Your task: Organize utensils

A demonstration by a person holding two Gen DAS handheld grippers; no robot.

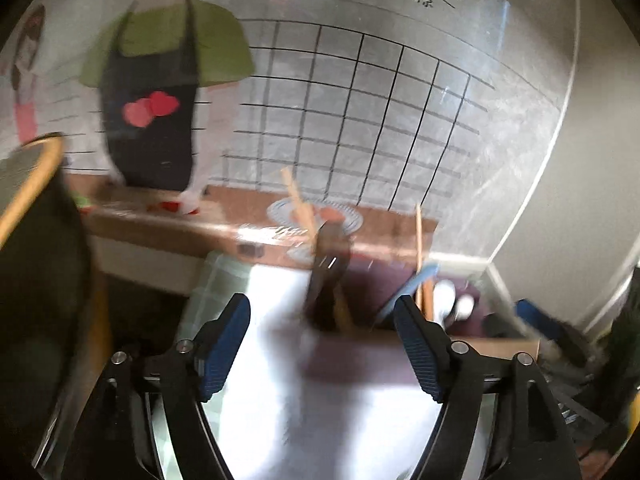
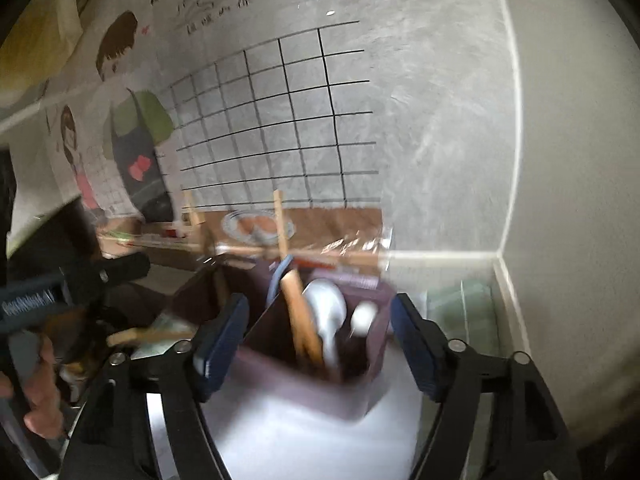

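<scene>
both my grippers, left gripper (image 1: 322, 344) and right gripper (image 2: 318, 340), spread, holding nothing. utensils stand in the purple holder (image 2: 372, 364) ahead. likely between picks; next needs a stray utensil.

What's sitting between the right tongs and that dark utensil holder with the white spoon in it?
Nothing visible. The right tongs are open, and the utensil holder sits directly ahead between the pads, none of them touching it. Its white spoon and wooden handle stand inside it.
</scene>
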